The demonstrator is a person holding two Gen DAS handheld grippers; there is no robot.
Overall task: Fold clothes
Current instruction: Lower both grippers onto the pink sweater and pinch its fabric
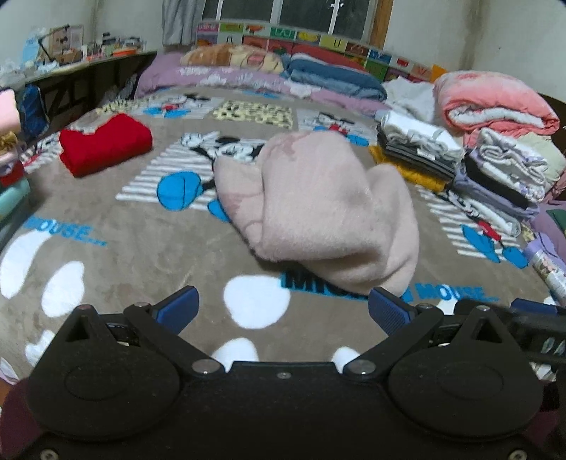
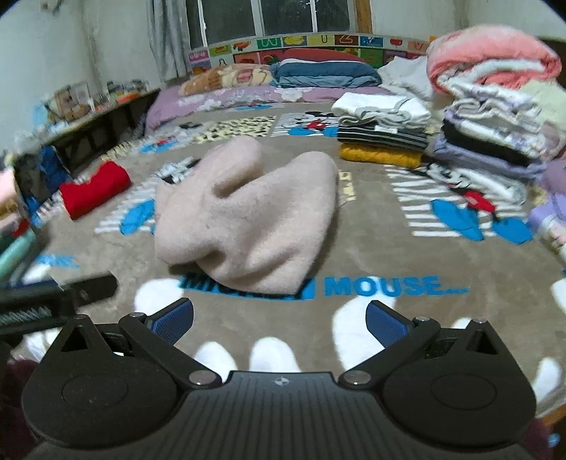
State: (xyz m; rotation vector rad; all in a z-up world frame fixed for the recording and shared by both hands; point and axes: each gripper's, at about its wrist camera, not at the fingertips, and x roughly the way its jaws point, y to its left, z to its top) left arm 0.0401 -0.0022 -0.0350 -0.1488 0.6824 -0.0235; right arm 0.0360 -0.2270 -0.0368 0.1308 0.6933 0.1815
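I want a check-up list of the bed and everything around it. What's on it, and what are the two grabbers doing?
Surface: blanket with cartoon mouse print covers the bed.
Job's things: pink fleece lies bunched mid-bed, not in either gripper. Red garment lies folded to the left. Folded stacks sit on the right.
Clutter: coral quilt rolled at far right; blue bedding and pillows by the headboard; patterned roll at the right edge.
Grippers: left gripper open, jaws empty, short of the fleece. Right gripper open, jaws empty.
Cables: nothing seen.
Surroundings: window with curtain, crowded shelf on the left, white walls.
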